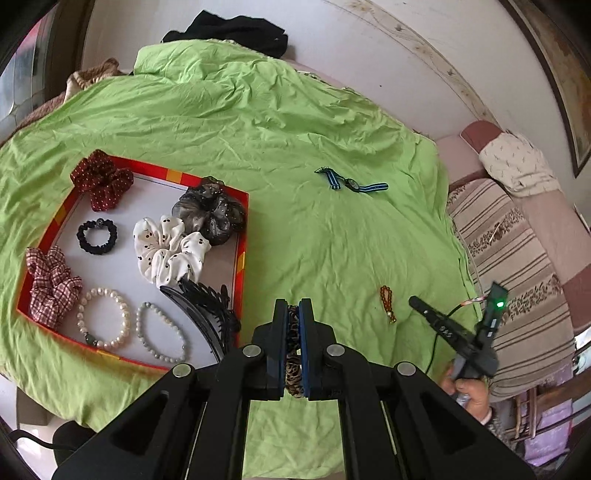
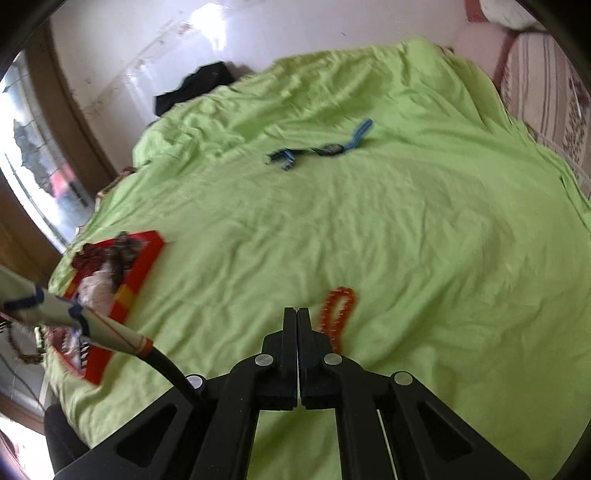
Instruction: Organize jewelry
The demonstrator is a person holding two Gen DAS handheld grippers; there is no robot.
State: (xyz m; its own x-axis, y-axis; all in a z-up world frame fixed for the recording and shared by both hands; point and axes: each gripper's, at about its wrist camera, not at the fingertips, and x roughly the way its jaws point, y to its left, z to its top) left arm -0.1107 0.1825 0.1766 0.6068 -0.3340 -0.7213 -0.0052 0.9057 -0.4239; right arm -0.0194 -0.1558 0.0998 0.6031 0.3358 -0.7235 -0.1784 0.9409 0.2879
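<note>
My left gripper [image 1: 293,314] is shut on a leopard-print hair tie [image 1: 293,365], held above the green sheet just right of the red-rimmed tray [image 1: 242,236]. The tray holds several scrunchies, a black hair tie [image 1: 96,237], two pearl bracelets [image 1: 103,319] and a black claw clip [image 1: 207,306]. An orange bead bracelet [image 1: 387,303] lies on the sheet; in the right wrist view it [image 2: 338,314] lies just right of my right gripper [image 2: 297,314], which is shut and empty. A blue striped watch [image 1: 351,182] [image 2: 325,147] lies farther back.
The green sheet [image 1: 295,122] covers the bed. A black garment [image 1: 236,29] lies at the far edge by the wall. Striped pillows [image 1: 517,251] sit to the right. My right gripper and hand show in the left wrist view [image 1: 465,343].
</note>
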